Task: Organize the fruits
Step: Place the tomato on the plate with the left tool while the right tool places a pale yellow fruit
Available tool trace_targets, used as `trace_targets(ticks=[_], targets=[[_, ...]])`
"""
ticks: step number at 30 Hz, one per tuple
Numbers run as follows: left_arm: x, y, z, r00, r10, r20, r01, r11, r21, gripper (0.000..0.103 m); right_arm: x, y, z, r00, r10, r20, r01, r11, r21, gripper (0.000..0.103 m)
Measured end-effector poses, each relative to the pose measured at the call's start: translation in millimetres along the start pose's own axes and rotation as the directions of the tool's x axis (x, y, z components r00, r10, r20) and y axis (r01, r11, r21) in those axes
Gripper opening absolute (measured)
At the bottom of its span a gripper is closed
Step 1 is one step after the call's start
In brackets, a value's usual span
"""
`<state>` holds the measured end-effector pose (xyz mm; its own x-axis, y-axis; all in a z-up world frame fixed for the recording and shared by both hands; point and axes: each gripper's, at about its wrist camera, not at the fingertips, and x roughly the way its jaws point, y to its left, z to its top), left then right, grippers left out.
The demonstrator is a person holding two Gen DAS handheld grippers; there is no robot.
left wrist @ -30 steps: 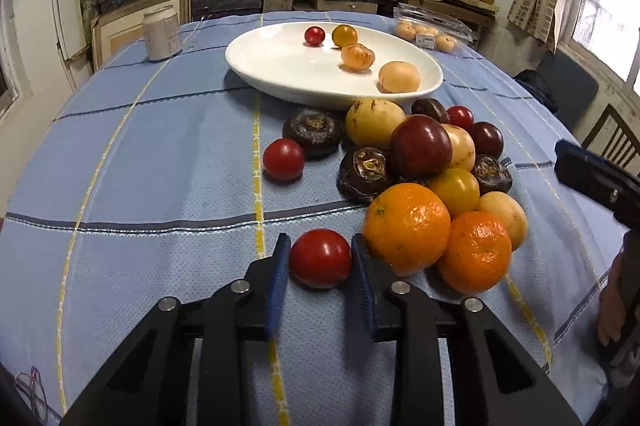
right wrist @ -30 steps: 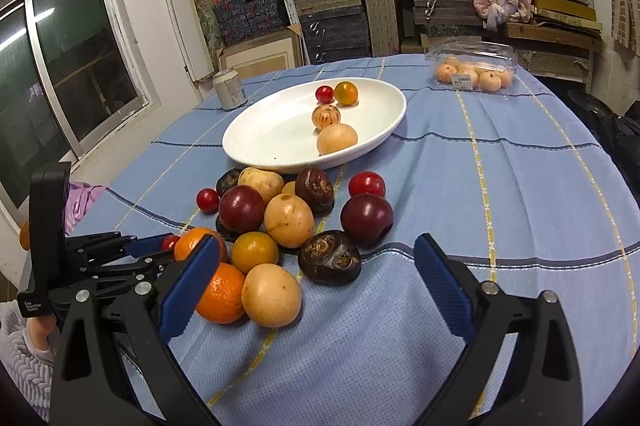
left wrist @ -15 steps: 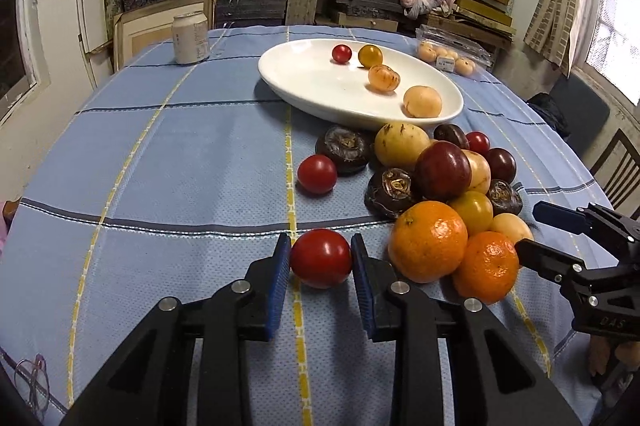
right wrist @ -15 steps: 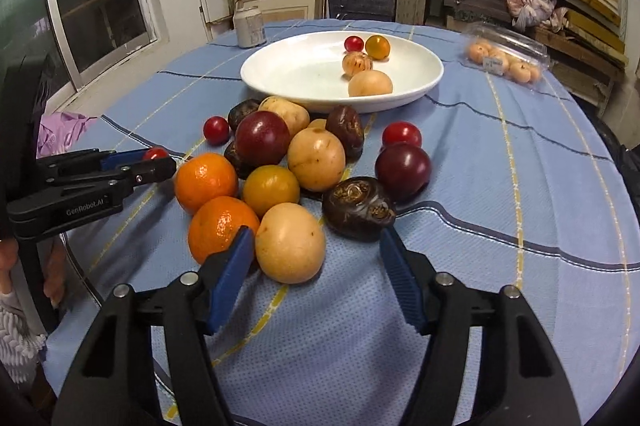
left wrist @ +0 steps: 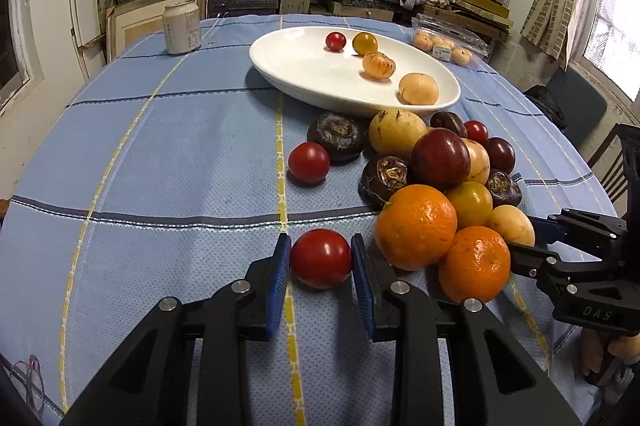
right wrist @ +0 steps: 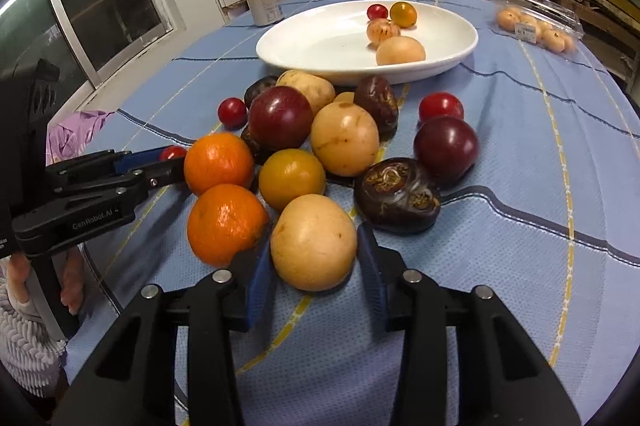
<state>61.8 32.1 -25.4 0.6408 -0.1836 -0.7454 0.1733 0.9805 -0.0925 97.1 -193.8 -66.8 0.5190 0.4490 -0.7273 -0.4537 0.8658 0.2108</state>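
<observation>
Tomato | between left gripper pads, pinched | soft, grip mid-sides | right gripper seemingly clasps yellow fruit

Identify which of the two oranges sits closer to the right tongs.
The lower orange, right beside the right tongs and the pale yellow fruit between them. The other orange lies farther back, by the left tongs.

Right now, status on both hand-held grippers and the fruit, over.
Left hand-held gripper shut on red tomato. Right hand-held gripper closed around tan round fruit, orange crowding its left finger. White plate holds four fruits.
</observation>
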Motion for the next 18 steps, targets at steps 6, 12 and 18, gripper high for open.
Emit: trace_targets(ticks=[6, 12, 18], targets=[[-5, 1, 1, 1.000, -0.006, 0.023, 0.007, 1.000, -0.007, 0.031, -13, -2, -2, 0.999, 0.005, 0.048, -0.005, 1.000, 0.007, 0.039], [-21, -4, 38, 0.995, -0.001, 0.096, 0.000, 1.000, 0.007, 0.031, -53, -26, 21, 0.983, 0.034, 0.179, -0.053, 0.993, 0.102, 0.039], [1, -5, 110, 0.990, 0.025, 0.142, -0.021, 0.999, -0.026, 0.031, -57, -51, 96, 0.971, -0.038, 0.235, 0.005, 0.990, 0.140, 0.039]])
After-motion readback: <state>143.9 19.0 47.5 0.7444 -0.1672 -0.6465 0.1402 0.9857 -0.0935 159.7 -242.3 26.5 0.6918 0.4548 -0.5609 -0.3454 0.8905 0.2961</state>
